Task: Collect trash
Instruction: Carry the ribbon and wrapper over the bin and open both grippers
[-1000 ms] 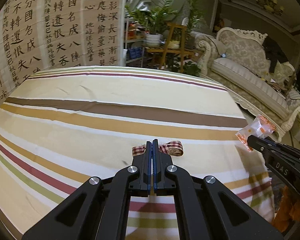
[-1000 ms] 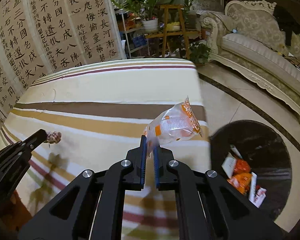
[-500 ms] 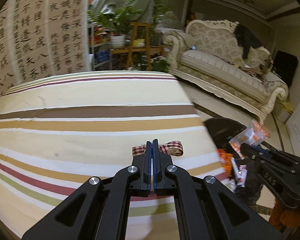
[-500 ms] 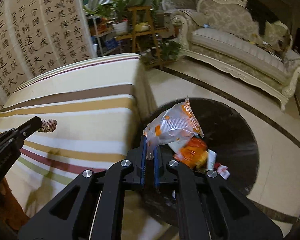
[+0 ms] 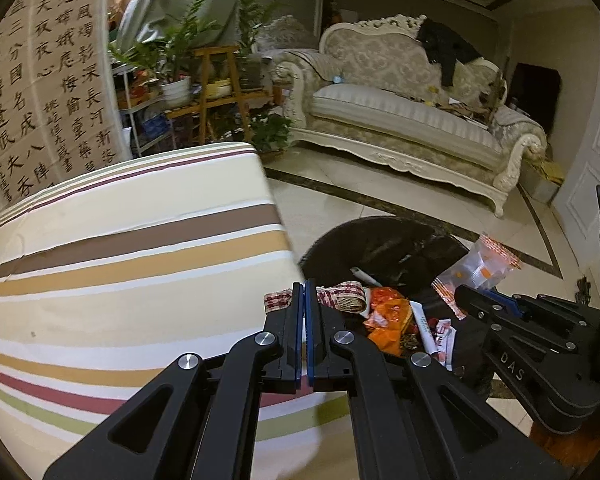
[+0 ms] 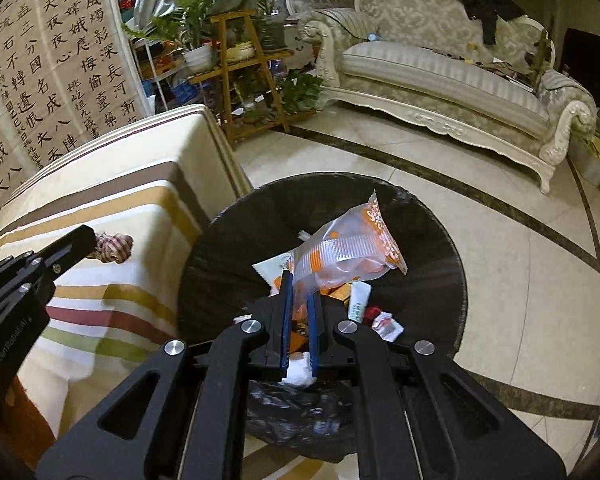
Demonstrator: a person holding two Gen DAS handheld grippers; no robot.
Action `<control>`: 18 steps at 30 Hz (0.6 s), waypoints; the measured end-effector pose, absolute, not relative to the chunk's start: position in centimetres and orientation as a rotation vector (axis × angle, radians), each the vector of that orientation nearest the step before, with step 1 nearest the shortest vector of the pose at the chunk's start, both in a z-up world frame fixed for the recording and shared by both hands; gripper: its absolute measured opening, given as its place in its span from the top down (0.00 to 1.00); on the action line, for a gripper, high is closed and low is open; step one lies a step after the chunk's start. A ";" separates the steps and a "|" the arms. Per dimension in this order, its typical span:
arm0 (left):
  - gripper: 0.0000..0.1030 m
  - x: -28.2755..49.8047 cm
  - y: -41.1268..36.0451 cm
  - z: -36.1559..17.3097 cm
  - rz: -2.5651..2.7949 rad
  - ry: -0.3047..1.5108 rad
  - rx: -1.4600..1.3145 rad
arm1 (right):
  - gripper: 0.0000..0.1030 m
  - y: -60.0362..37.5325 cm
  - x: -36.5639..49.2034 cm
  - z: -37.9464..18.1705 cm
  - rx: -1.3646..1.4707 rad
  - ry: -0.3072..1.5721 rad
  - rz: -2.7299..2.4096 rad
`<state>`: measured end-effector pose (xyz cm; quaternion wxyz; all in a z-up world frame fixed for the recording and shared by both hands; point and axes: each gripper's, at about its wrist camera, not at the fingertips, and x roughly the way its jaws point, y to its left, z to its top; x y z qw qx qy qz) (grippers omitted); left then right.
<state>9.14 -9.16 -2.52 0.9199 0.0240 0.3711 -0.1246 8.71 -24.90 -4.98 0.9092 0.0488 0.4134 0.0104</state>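
My left gripper (image 5: 304,286) is shut on a red-checked ribbon (image 5: 342,295), which it holds over the right edge of the striped table (image 5: 120,280), beside the bin's rim. My right gripper (image 6: 298,280) is shut on a clear plastic snack bag with orange print (image 6: 348,252) and holds it above the open black-lined bin (image 6: 428,236). The bin holds several wrappers (image 6: 384,322). In the left wrist view the bin (image 5: 384,236) lies right of the table, with the right gripper (image 5: 458,292) and its bag (image 5: 480,266) over it. In the right wrist view the left gripper (image 6: 94,240) and ribbon (image 6: 114,246) appear at the left.
A striped cloth covers the table and hangs down its side next to the bin. Pale tiled floor (image 6: 520,280) surrounds the bin. An ornate sofa (image 6: 440,76) stands at the back, with a plant shelf (image 6: 240,64) and a calligraphy screen (image 6: 48,68) behind the table.
Both grippers have swept right, from over the table to the bin. The bag now hangs over the bin's middle; the ribbon has reached the table's edge. Both grips are unchanged.
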 end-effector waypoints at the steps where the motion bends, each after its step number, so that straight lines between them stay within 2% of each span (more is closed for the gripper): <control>1: 0.99 9.2 -9.5 -2.6 -0.260 0.765 0.055 | 0.93 -25.2 8.8 -5.1 0.103 0.853 0.020; 14: 0.99 10.4 -12.6 -3.7 -0.282 0.781 0.108 | 0.92 -27.3 10.3 -5.9 0.123 0.870 0.000; 17: 0.98 10.7 -13.0 -3.9 -0.288 0.793 0.115 | 0.91 -27.4 10.4 -6.1 0.127 0.874 -0.002; 18: 0.98 10.8 -13.1 -3.9 -0.289 0.796 0.115 | 0.86 -27.4 10.5 -6.2 0.127 0.876 -0.002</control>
